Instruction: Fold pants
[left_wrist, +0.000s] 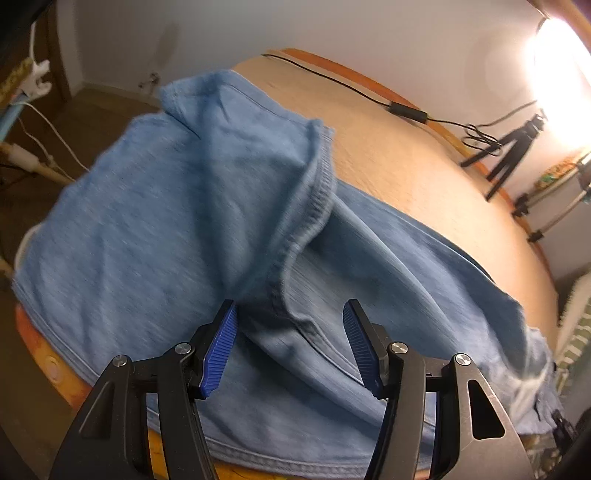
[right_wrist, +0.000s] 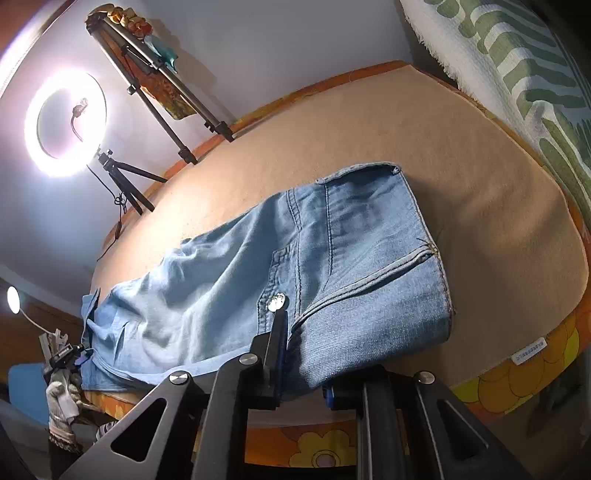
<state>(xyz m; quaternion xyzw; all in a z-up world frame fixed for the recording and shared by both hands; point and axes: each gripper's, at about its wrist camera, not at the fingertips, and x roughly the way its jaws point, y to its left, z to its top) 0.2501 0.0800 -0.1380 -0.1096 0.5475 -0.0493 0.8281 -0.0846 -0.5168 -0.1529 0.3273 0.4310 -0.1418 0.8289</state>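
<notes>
Lying across a tan cloth-covered table (right_wrist: 424, 147) with an orange flower-patterned edge, the pair of light blue denim pants (right_wrist: 332, 258) runs lengthwise from the waistband at the right wrist view's near right toward the legs at the far left. The waist end, with its metal button (right_wrist: 277, 301) and stitched pocket seam, hangs slightly over the near table edge.

In the left wrist view the leg end of the pants (left_wrist: 207, 206) is folded back over itself, a ribbed hem curving down the middle of the fabric; that view is motion-blurred.

The left gripper (left_wrist: 290, 332) has its blue ribbed pads (left_wrist: 221, 350) spread wide, poised over the folded cloth; whether they touch it cannot be told. The right gripper (right_wrist: 303, 365) is pressed into the waist end: one black finger lies on top of the denim beside the button, the other is under the fabric edge, so its jaws clamp the cloth.

A lit white ring lamp (right_wrist: 66, 118) on a black tripod (right_wrist: 125, 184) stands at the far table edge.
</notes>
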